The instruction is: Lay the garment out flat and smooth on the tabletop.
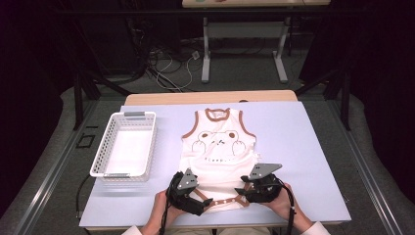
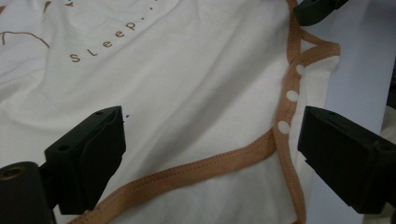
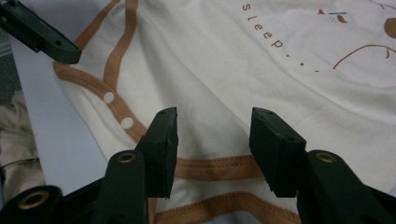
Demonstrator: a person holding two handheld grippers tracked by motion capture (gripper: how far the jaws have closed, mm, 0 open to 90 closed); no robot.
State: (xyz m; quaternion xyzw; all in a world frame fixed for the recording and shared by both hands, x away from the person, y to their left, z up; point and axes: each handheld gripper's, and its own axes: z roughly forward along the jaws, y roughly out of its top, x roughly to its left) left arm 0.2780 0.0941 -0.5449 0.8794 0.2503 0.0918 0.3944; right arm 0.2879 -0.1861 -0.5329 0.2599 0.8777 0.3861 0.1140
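Note:
A cream sleeveless baby bodysuit (image 1: 219,147) with brown trim and a bear print lies flat on the pale table (image 1: 293,142), neck away from me. My left gripper (image 1: 204,201) is at its lower left hem, jaws wide apart. In the left gripper view my left gripper (image 2: 212,121) straddles the brown trim (image 2: 187,172) without pinching it, with white snaps (image 2: 292,95) to the right. My right gripper (image 1: 241,193) is at the lower right hem. In the right gripper view my right gripper (image 3: 215,116) is open over the fabric (image 3: 261,70), above the hem band (image 3: 215,167).
An empty white mesh basket (image 1: 147,142) stands on the table's left part. The table's front edge runs just behind both hands. Beyond the table a second table's legs (image 1: 206,54) and loose cables (image 1: 166,68) are on the floor.

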